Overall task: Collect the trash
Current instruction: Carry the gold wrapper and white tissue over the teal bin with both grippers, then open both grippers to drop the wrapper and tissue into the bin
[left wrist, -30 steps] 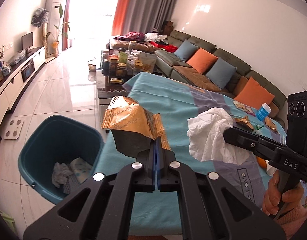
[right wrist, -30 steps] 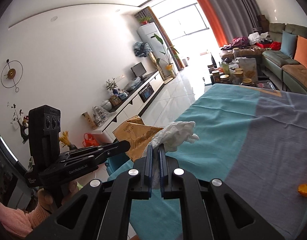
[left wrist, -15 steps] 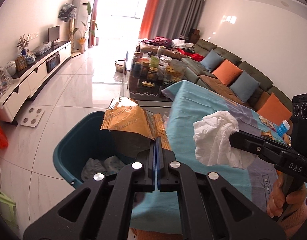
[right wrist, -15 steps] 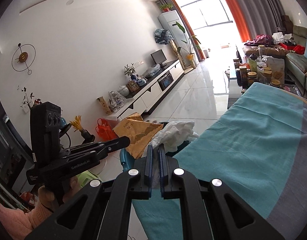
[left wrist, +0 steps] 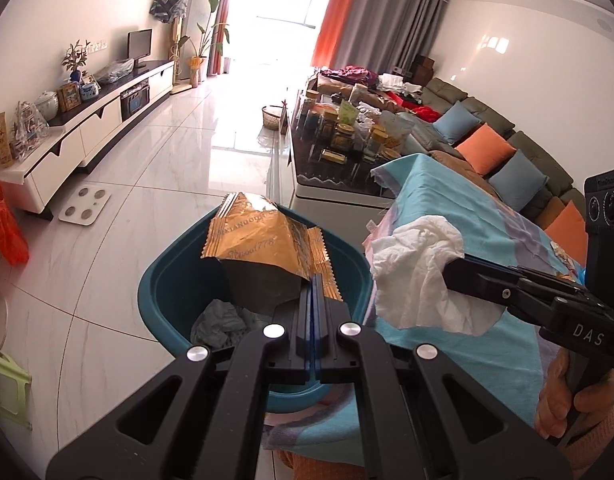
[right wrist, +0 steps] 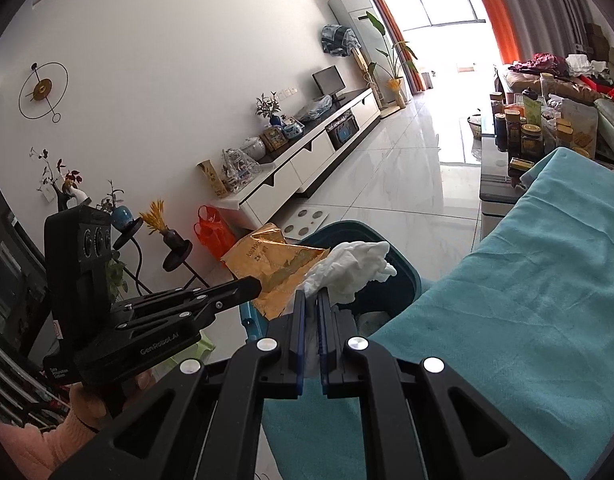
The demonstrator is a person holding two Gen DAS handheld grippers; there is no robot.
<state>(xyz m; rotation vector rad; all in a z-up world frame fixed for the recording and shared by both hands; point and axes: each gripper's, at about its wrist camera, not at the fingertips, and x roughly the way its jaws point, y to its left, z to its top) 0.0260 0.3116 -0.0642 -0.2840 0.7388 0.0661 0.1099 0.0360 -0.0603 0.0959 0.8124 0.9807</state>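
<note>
home living room | sofa (left wrist: 503,140), tv unit (left wrist: 107,120), curtains (left wrist: 379,20) | probably lived-in

Living room, white walls, glossy pale marble-tile floor (left wrist: 155,168) catching strong glare from the far window (left wrist: 283,4), which is flanked by orange and grey curtains (left wrist: 371,20). Left wall: long white low TV cabinet (left wrist: 87,120) with a small screen (left wrist: 139,45), ornaments and potted plants; round wire wall clock (right wrist: 43,88) higher up. Right side: grey sofa (left wrist: 507,148) with orange and blue cushions, and a dark coffee table (left wrist: 335,176) crowded with jars.
</note>
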